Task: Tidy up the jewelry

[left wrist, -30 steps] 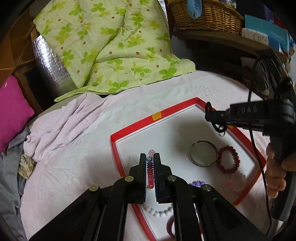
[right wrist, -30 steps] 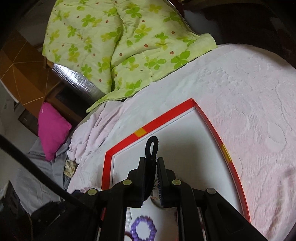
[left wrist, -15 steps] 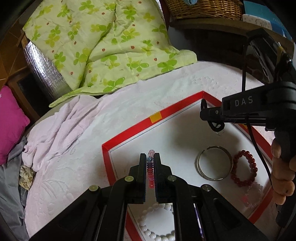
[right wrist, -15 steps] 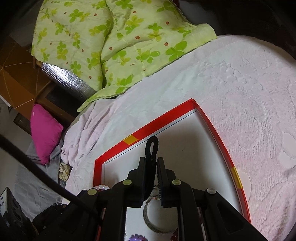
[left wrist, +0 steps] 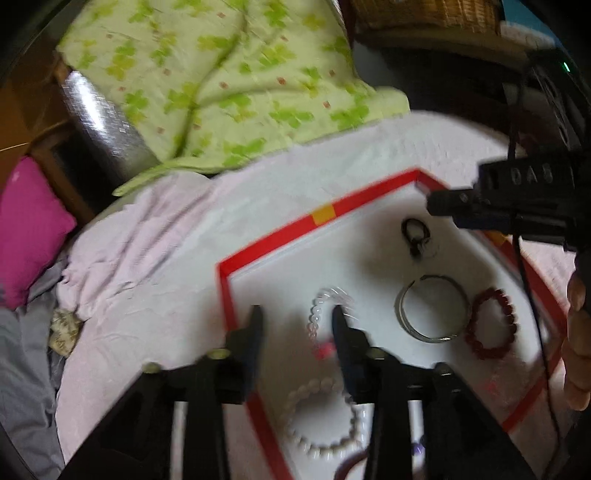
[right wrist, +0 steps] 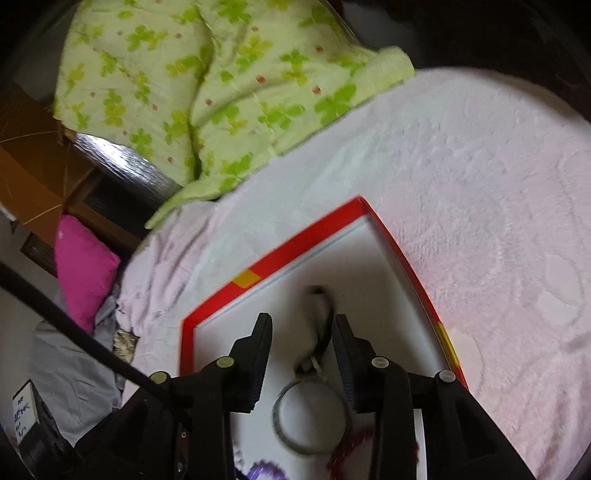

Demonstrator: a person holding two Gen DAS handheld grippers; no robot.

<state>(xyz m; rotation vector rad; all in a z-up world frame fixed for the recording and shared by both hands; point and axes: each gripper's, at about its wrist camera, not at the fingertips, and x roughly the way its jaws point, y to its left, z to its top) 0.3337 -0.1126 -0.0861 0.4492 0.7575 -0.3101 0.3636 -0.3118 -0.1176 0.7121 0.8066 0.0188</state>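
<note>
A white tray with a red rim (left wrist: 321, 216) lies on the pink bedspread. My left gripper (left wrist: 297, 321) hangs over the tray's near left corner, its jaws opening. A clear and pink bead bracelet (left wrist: 325, 314) lies loose on the tray between the fingers, close to the right one. My right gripper (right wrist: 301, 325) is also opening over the tray's far part. A black hair tie (right wrist: 321, 314) lies loose between its fingers, and the left wrist view shows the hair tie (left wrist: 415, 236) resting on the tray. No pad presses on either item.
On the tray also lie a silver bangle (left wrist: 430, 308), a red bead bracelet (left wrist: 491, 325), a white bead bracelet (left wrist: 321, 417) and a purple one (right wrist: 262, 474). A green quilt (left wrist: 229, 81) and a pink cushion (left wrist: 29, 229) lie beyond. A wicker basket (left wrist: 424, 14) stands at the back.
Both grippers were shut, the left on the bead bracelet and the right on the hair tie. Both have opened, and the two items now lie on the tray.
</note>
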